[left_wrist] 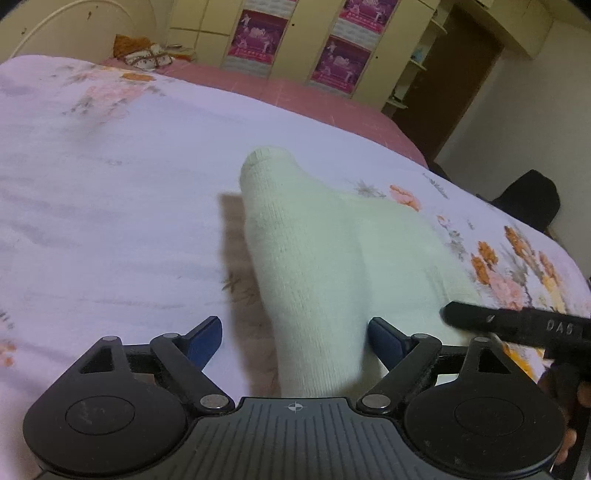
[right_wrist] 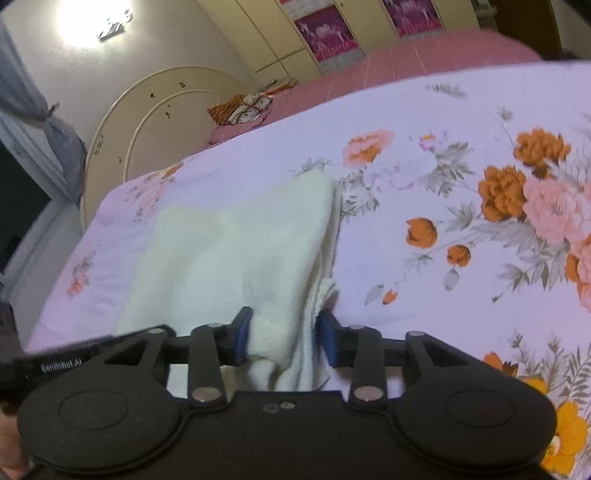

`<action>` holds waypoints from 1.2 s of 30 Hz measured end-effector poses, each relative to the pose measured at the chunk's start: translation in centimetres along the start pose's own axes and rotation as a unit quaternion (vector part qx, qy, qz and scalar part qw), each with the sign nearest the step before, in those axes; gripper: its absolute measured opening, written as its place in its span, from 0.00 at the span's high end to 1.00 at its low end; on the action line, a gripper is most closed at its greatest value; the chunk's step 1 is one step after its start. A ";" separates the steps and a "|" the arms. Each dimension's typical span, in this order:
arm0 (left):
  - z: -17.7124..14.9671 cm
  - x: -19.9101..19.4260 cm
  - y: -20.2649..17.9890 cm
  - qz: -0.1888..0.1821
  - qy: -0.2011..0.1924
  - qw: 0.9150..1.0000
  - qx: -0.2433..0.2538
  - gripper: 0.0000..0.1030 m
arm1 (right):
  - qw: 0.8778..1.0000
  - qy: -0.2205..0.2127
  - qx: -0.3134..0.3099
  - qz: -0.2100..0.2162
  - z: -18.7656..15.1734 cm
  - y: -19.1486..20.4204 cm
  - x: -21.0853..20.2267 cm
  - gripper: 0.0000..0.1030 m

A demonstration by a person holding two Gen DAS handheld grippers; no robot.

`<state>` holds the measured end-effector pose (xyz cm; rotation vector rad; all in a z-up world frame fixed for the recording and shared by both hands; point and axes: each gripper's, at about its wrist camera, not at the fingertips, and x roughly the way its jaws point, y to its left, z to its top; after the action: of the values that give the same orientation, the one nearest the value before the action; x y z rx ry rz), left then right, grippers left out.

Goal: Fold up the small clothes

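Lower end of the white sock (left_wrist: 314, 266) lost behind the left gripper (left_wrist: 295, 332) housing, so no telling how the cloth ends there. Blue pads (left_wrist: 207, 338) spread wide on either side of the knit, left pad clear of it, right pad just at its edge with contact unclear, nothing pinched. Toe end pointing away across the floral bedsheet (left_wrist: 110, 184), toward the far edge where the pink bedspread (left_wrist: 325, 96) shows. Black finger of the other tool entering from the right, lettering "DAS" readable and then cut off by the frame edge. A dark hand (left_wrist: 565, 391) half hidden behind it, blurred. From the right wrist view, right gripper (right_wrist: 284, 338) partly parted, the bunched cuff of the white sock (right_wrist: 236, 251) sitting between the blue pads (right_wrist: 242, 334), left pad against the cloth, right pad close beside folds; whether it presses, hard to tell. Layers of the cuff doubled over, underside hidden by the housing. "Genrobot.AI" printed in white on the black arm at lower left. Sock lying near the sheet's near edge, well short of the orange and pink flowers. Posters (left_wrist: 258, 35) on the wardrobe doors too blurred to read. Bright lamp glare washing out the wall at upper left.
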<state>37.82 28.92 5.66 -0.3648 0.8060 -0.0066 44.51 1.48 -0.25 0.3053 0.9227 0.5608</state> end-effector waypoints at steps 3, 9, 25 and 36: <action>-1.3 -1.7 0.3 -0.017 0.012 1.000 0.007 0.17 | 1.000 0.006 0.009 0.020 -0.1 -0.7 -1.9 0.54; -4.6 -2.5 -1.5 0.023 0.011 0.998 0.054 0.17 | 0.984 0.090 0.114 0.100 -2.7 -3.2 -2.3 0.65; -10.9 -8.3 -4.7 0.105 -0.034 0.992 0.060 0.09 | 0.991 0.048 0.118 0.050 -8.1 -2.5 -8.6 0.65; -14.4 -14.6 -8.9 0.116 -0.078 0.988 0.072 0.00 | 0.995 -0.002 -0.073 -0.070 -12.4 3.6 -15.1 0.45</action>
<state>18.69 18.16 9.66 -0.1304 0.6851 0.1790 26.07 -4.14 4.34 0.1081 0.8863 0.4955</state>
